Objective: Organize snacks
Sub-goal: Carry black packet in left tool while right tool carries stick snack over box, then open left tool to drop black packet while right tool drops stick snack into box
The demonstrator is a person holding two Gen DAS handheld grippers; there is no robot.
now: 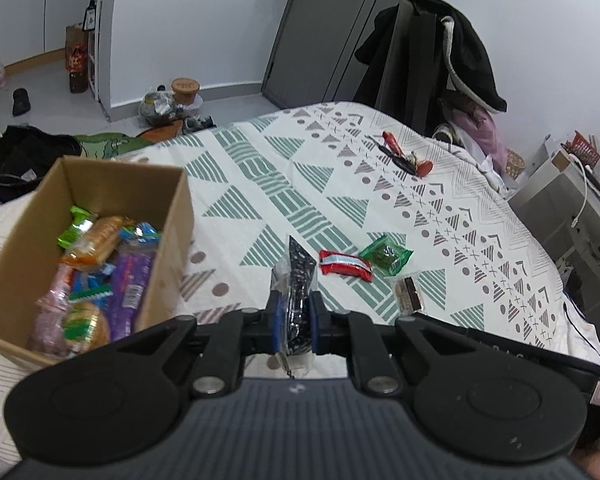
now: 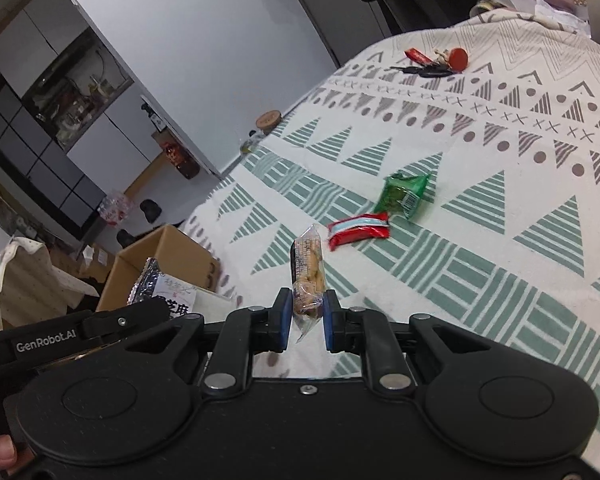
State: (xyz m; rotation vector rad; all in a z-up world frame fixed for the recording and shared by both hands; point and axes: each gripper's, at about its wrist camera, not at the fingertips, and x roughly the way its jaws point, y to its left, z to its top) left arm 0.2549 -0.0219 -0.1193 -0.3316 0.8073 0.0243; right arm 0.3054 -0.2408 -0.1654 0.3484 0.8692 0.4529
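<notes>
Left tongs (image 1: 295, 314) were clamped on a black-speckled clear packet (image 1: 298, 280), held edge-on above the bed beside the right wall of the cardboard box (image 1: 168, 216). Right tongs (image 2: 307, 316) were closed nearly to the packet's width on a clear-wrapped biscuit packet (image 2: 308, 274), likewise raised over the bedspread (image 2: 480, 240). The box stood near the bed's left edge, open-topped and already holding assorted wrapped snacks (image 1: 96, 272). On the bedspread ahead lay a red-and-white packet (image 1: 345, 265), touching or just beside a green packet (image 1: 386, 255), with a small brown-and-clear packet (image 1: 408, 290) near them. Open bedspread lay between these and the box, and more beyond them toward a bunch of keys with red tags (image 1: 406, 156) near the far edge.

The left view alone showed the box interior and the brown-and-clear packet. The right view alone showed the left tongs from the side, its packet's printed white label over the box rim (image 2: 140, 256), though whether the packet was above the opening could not be judged from that angle.
</notes>
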